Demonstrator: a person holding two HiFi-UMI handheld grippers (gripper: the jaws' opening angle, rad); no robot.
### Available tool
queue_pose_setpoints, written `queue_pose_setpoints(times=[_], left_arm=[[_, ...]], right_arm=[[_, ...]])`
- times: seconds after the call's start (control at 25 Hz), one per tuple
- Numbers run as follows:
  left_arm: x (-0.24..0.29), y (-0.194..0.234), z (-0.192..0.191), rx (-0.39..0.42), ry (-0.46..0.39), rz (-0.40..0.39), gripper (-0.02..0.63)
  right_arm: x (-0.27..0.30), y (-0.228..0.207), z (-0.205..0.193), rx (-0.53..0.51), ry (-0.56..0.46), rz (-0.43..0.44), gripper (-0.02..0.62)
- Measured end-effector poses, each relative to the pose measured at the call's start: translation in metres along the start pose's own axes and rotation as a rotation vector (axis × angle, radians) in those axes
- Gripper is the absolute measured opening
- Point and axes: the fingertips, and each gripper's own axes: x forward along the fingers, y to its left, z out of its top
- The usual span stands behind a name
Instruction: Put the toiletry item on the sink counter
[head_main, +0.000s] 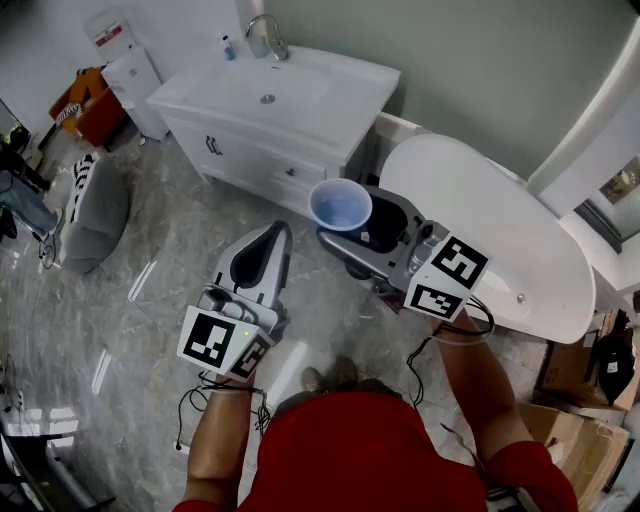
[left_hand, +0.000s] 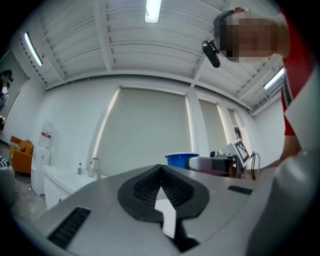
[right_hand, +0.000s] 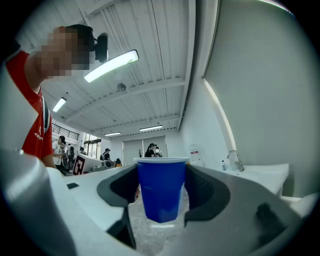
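A blue plastic cup (head_main: 341, 205) hangs upright above the floor between the jaws of my right gripper (head_main: 345, 224), which are shut on its sides. The right gripper view shows the cup (right_hand: 161, 187) pressed between both black pads of the gripper (right_hand: 161, 186), mouth up. My left gripper (head_main: 279, 232) is lower left of the cup, shut with nothing in it; its pads meet at the tip (left_hand: 160, 170). The white sink counter (head_main: 350, 95) with a faucet (head_main: 265, 35) stands ahead, beyond both grippers. The left gripper view shows the cup (left_hand: 181, 160) off to its right.
A small bottle (head_main: 229, 47) stands on the counter by the faucet. A white bathtub (head_main: 500, 230) lies right of the cup. On the marble floor to the left is a grey seat (head_main: 95, 215). A white dispenser (head_main: 130, 70) stands left of the counter. Cardboard boxes (head_main: 580, 420) are at lower right.
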Motion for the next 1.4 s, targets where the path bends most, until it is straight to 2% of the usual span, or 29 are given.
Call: queue_pose_setpoints(times=[0.56,0.88,1.4], left_arm=[[0.006,0.002,-0.006,0.005,0.002,0.01,0.017],[0.036,0.006,-0.002,0.013,-0.005,0.034,0.017],[0.067,0.027,-0.01,0.014,-0.007,0.066,0.017]], right_arm=[[-0.006,-0.01,0.0,0.018,-0.031,0.004,0.293],[-0.012,-0.041,0.009,0.021,-0.037,0.013,0.293],[-0.003,-0.082,0.0,0.013,-0.009,0.013,0.293]])
